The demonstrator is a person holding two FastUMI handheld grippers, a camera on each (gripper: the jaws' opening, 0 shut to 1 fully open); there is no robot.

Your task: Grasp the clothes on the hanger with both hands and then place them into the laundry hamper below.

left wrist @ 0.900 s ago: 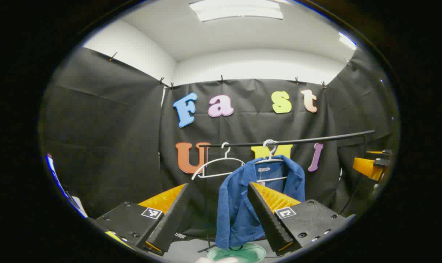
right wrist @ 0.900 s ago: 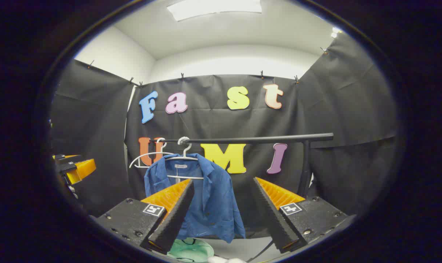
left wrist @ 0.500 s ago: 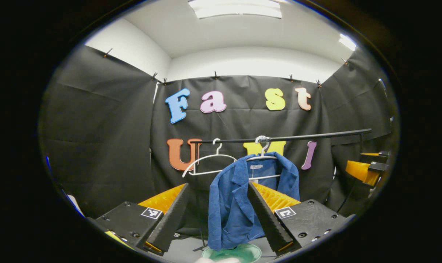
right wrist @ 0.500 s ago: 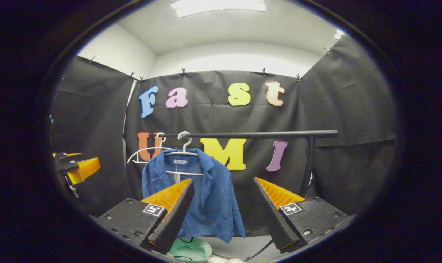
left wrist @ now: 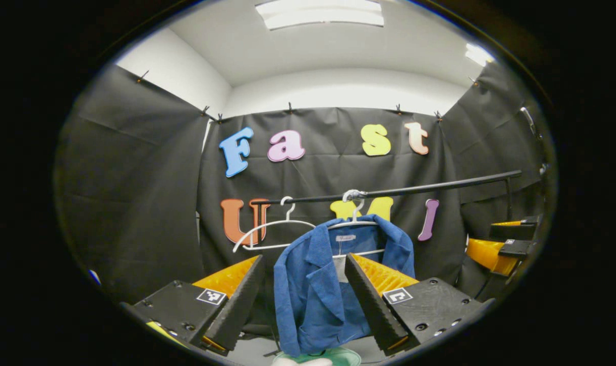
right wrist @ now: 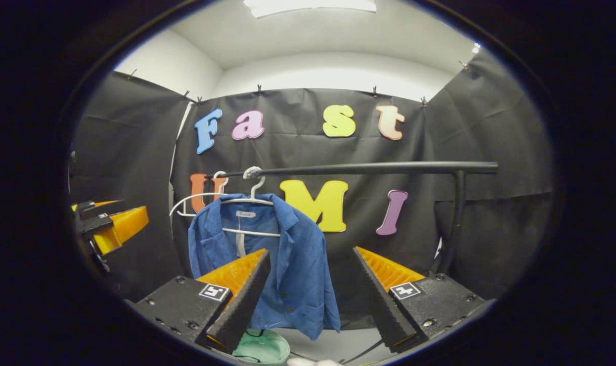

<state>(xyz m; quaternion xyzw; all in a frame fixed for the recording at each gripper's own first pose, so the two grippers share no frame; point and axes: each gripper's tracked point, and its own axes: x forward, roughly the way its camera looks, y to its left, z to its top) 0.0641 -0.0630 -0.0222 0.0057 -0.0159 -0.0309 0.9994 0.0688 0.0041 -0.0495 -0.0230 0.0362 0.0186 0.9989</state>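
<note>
Mostly hidden under blue shirt (left wrist: pixel 313 295), green hamper (right wrist: pixel 261 347); collar label unreadable. Left gripper (left wrist: pixel 303 300), right gripper (right wrist: pixel 310 297): jaws wide, holding nothing.

Open air is seen between the left gripper (left wrist: pixel 303 300) and the blue shirt (left wrist: pixel 333 284), and likewise ahead of the right gripper (right wrist: pixel 310 297), both with fingers spread. The way above is barred by the black rail (right wrist: pixel 369 168) (its post (right wrist: pixel 452 223) stands to the right). An empty white hanger (left wrist: pixel 267 231) hangs just beside the shirt. The green hamper (right wrist: pixel 262 348) sits open below.
</note>
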